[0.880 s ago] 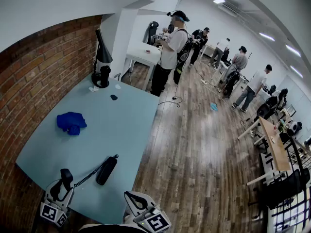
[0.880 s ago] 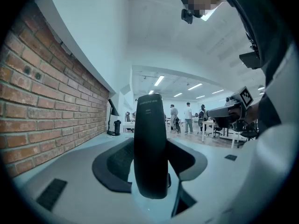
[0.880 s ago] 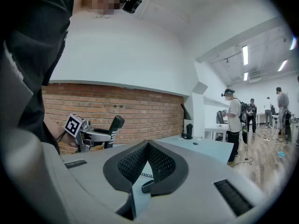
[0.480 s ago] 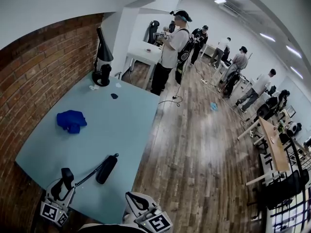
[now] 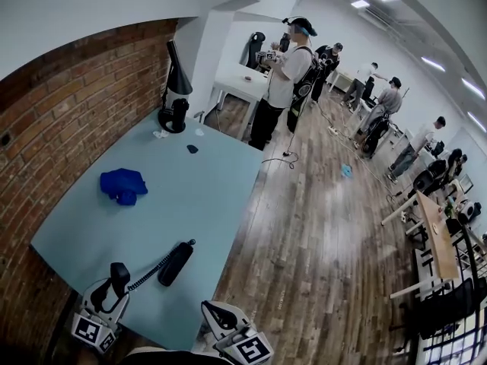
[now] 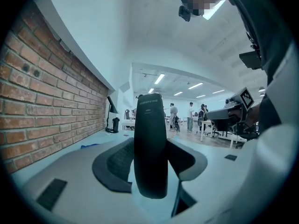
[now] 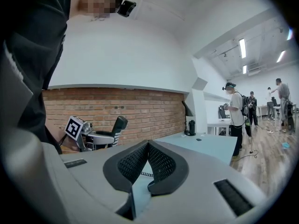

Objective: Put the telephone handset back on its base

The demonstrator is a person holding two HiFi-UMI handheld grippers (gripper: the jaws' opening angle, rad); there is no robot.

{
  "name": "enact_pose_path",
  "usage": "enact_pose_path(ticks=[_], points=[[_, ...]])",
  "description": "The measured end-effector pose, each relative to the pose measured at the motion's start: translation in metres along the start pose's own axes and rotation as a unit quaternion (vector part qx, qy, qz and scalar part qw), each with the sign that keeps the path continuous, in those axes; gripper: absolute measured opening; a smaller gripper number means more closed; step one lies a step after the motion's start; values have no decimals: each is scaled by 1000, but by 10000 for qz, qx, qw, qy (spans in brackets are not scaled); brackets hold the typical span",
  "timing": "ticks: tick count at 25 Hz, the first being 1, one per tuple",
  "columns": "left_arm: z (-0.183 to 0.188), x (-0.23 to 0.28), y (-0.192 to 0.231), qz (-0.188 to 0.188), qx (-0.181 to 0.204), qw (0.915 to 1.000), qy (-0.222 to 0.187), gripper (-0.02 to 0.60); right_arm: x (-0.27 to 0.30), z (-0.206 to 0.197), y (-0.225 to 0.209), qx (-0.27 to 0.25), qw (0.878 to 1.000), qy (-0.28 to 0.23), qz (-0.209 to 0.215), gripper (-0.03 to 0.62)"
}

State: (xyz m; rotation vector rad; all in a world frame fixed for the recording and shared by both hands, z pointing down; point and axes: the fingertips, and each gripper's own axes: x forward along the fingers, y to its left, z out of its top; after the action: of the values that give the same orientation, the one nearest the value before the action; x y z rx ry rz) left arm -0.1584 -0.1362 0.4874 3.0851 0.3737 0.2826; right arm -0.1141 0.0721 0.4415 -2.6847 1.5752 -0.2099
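Note:
My left gripper (image 5: 116, 281) hovers over the near left corner of the pale blue table (image 5: 198, 204), shut on a black telephone handset (image 6: 149, 143) that stands upright between its pads. A coiled cord (image 5: 146, 274) runs from the handset to the slim black base (image 5: 176, 263), which lies on the table just right of that gripper. In the right gripper view the handset (image 7: 119, 125) sticks out of the left gripper on the left. My right gripper (image 5: 210, 315) is shut and holds nothing, at the table's near edge.
A blue cloth (image 5: 123, 185) lies mid-table on the left. A black desk lamp (image 5: 176, 90) and a small dark object (image 5: 192, 148) are at the far end. A brick wall (image 5: 68, 120) runs along the left. Several people (image 5: 285, 82) stand on the wood floor to the right.
The head view has shifted a little, so everything sits slightly lower and further right in the picture. Grippers, handset and base keep their places relative to the table.

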Motion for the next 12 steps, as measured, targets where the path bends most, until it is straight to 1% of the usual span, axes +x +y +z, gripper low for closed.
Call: enact_pose_path(ticks=[6, 9, 12], points=[[7, 17, -12, 84, -98, 9999, -11, 252, 6, -1, -15, 273, 9990, -150, 314, 9], [6, 24, -16, 154, -118, 9998, 70, 252, 11, -4, -21, 317, 9980, -52, 549, 9], [9, 34, -19, 305, -132, 9993, 143, 252, 16, -6, -34, 385, 9965, 34, 736, 9]])
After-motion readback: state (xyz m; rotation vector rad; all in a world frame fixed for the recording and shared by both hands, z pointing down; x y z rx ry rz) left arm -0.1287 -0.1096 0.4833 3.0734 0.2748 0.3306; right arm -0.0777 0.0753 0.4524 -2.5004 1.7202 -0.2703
